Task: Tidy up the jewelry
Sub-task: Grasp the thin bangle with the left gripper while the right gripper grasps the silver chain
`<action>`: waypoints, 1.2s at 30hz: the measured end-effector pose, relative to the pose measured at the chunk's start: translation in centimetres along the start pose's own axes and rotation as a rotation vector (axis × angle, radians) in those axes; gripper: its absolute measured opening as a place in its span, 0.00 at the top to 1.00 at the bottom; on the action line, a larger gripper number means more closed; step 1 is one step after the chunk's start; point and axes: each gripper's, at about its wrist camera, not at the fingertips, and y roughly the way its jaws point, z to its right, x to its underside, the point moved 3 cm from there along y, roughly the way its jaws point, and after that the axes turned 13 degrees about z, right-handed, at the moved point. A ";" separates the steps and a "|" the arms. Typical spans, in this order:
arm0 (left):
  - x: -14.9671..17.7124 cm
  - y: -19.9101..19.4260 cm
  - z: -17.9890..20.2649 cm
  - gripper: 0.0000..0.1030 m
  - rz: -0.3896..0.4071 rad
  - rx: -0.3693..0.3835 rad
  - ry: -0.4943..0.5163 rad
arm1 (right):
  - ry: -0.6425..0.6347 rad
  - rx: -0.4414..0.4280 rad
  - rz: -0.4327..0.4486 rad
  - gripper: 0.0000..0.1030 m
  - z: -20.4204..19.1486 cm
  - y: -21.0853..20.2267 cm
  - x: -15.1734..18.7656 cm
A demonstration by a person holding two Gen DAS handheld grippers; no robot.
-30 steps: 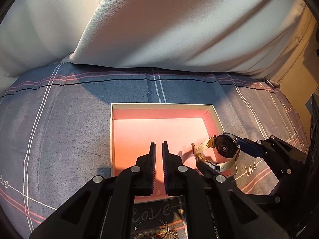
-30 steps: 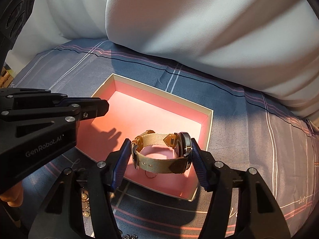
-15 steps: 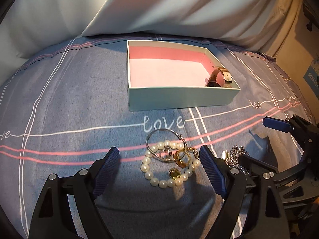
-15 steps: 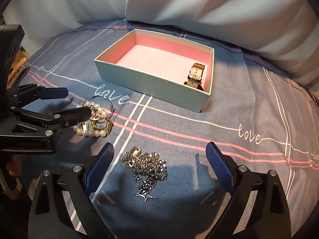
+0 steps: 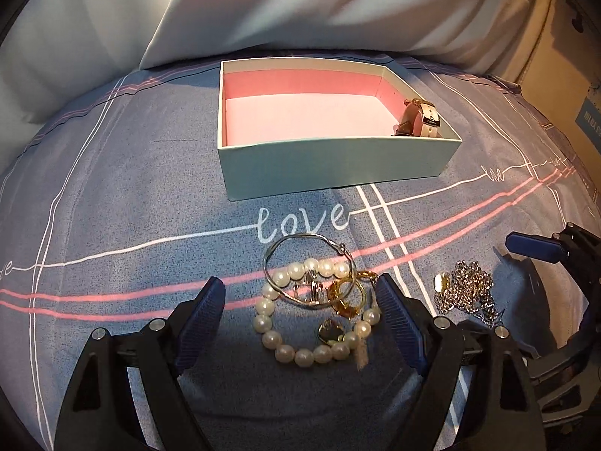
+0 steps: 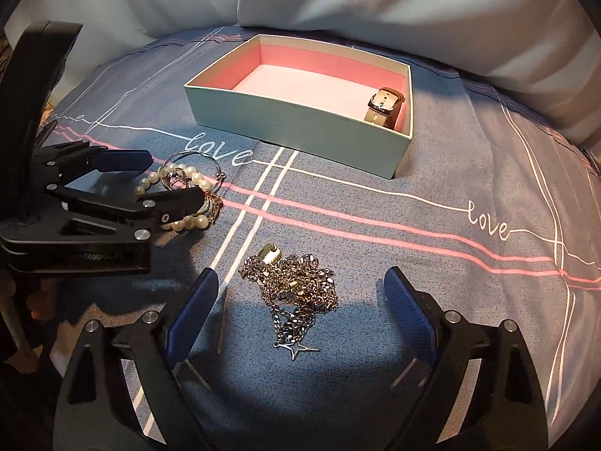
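- The left gripper [image 5: 300,314] has its jaws spread wide; they have just been opening. Between them, untouched, lies the pearl bracelet [image 5: 311,314], tangled with a thin silver bangle [image 5: 310,263] and small gold pieces [image 5: 347,297].
- The right gripper [image 6: 296,310] also stands wide open, its jaws having just shifted slightly. Between them lies the silver chain necklace [image 6: 293,282], its star pendant [image 6: 296,349] nearest; the pads are clear of it.
- All of this rests on the blue bedsheet [image 6: 432,263].
- Beyond both pairs of jaws sits the pink-lined box [image 5: 334,167], with the watch [image 6: 383,107] in its right near corner.
- Farthest back, a white pillow [image 5: 338,7].
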 end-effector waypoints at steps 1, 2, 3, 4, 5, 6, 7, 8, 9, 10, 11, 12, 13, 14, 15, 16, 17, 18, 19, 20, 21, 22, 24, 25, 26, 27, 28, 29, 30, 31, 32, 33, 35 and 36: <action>-0.3 0.6 0.0 0.21 -0.009 -0.010 0.009 | -0.003 0.004 -0.003 0.14 0.0 0.3 -0.1; -0.6 1.0 0.1 0.23 -0.015 -0.018 0.022 | -0.005 0.004 -0.007 0.14 0.0 0.5 -0.1; -0.8 1.3 0.3 0.23 -0.017 -0.022 0.042 | -0.008 0.004 -0.009 0.14 -0.1 0.6 0.0; -0.9 1.6 0.6 0.23 -0.023 -0.023 0.065 | -0.010 0.007 -0.012 0.14 -0.1 0.8 0.0; -0.9 1.8 0.8 0.27 -0.027 -0.025 0.087 | -0.013 0.008 -0.017 0.14 -0.1 0.9 0.1; -0.9 1.9 1.0 0.29 -0.026 -0.026 0.098 | -0.015 0.009 -0.019 0.14 -0.2 1.0 0.2; -0.9 2.0 1.0 0.33 -0.024 -0.027 0.102 | -0.017 0.009 -0.020 0.14 -0.2 1.1 0.2; -0.8 2.0 1.0 0.38 -0.023 -0.035 0.107 | -0.015 0.004 -0.025 0.14 -0.3 1.4 0.3; -0.8 2.0 1.0 0.40 -0.020 -0.040 0.113 | -0.014 0.000 -0.028 0.14 -0.3 1.5 0.4; -0.8 1.9 1.0 0.48 -0.015 -0.041 0.116 | -0.014 -0.001 -0.027 0.14 -0.4 1.6 0.4; -0.9 1.8 0.9 0.49 -0.013 -0.036 0.110 | -0.013 -0.002 -0.025 0.14 -0.4 1.6 0.4; -0.9 1.7 0.7 0.49 -0.013 -0.029 0.100 | -0.011 -0.003 -0.023 0.14 -0.4 1.6 0.4; -1.0 1.7 0.6 0.49 -0.011 -0.023 0.092 | -0.009 -0.009 -0.022 0.18 -0.4 1.6 0.4; -1.1 1.5 0.5 0.49 -0.008 -0.017 0.081 | -0.007 -0.020 -0.023 0.20 -0.4 1.7 0.4; -1.2 1.3 0.4 0.49 -0.002 -0.005 0.069 | -0.006 -0.023 -0.021 0.23 -0.4 1.7 0.3; -1.2 1.1 0.4 0.49 0.002 0.007 0.052 | -0.006 -0.027 -0.019 0.27 -0.5 1.6 0.3; -1.3 1.0 0.4 0.49 0.002 0.011 0.038 | -0.007 -0.032 -0.022 0.27 -0.6 1.7 0.3; -1.4 0.8 0.4 0.49 0.005 0.009 0.030 | -0.009 -0.032 -0.021 0.28 -0.6 1.7 0.3; -1.5 0.6 0.5 0.49 0.008 0.009 0.029 | -0.009 -0.032 -0.022 0.28 -0.7 1.7 0.3; -1.5 0.5 0.6 0.49 0.007 0.012 0.031 | -0.007 -0.033 -0.021 0.28 -0.7 1.7 0.3; -1.5 0.2 0.7 0.49 0.009 0.008 0.032 | -0.003 -0.035 -0.021 0.28 -0.6 1.7 0.3; -1.5 0.0 0.8 0.49 0.010 0.003 0.029 | 0.003 -0.037 -0.022 0.28 -0.6 1.6 0.3; -1.6 -0.4 0.9 0.49 0.009 0.010 0.011 | 0.022 -0.046 -0.019 0.28 -0.4 1.5 0.3; -1.6 -0.7 0.8 0.49 0.011 0.010 0.000 | 0.032 -0.053 -0.019 0.28 -0.3 1.4 0.3; -1.6 -0.9 0.8 0.49 0.012 0.009 -0.007 | 0.040 -0.059 -0.017 0.28 -0.2 1.2 0.4; -1.5 -1.0 0.8 0.49 0.012 0.007 -0.011 | 0.046 -0.065 -0.014 0.28 -0.1 1.1 0.5; -1.5 -1.2 0.8 0.49 0.013 0.005 -0.014 | 0.049 -0.066 -0.017 0.30 0.0 1.1 0.6; -1.4 -1.3 0.9 0.49 0.012 0.006 -0.017 | 0.046 -0.061 -0.018 0.33 0.0 1.0 0.7; -1.3 -1.3 0.9 0.48 0.010 0.009 -0.020 | 0.045 -0.061 -0.016 0.38 0.0 0.9 0.7; -1.2 -1.4 1.0 0.48 0.008 0.011 -0.020 | 0.050 -0.069 -0.018 0.49 0.1 0.9 0.7; -1.1 -1.3 1.0 0.48 0.005 0.010 -0.019 | 0.055 -0.068 -0.017 0.57 0.2 0.8 0.7; -1.0 -1.3 1.1 0.48 0.001 0.011 -0.019 | 0.068 -0.082 -0.018 0.66 0.3 0.7 0.6; -0.9 -1.3 1.2 0.48 -0.003 0.014 -0.018 | 0.090 -0.103 -0.016 0.72 0.4 0.4 0.5; -0.9 -1.4 1.2 0.48 -0.003 0.014 -0.020 | 0.087 -0.096 -0.003 0.73 0.3 0.1 0.4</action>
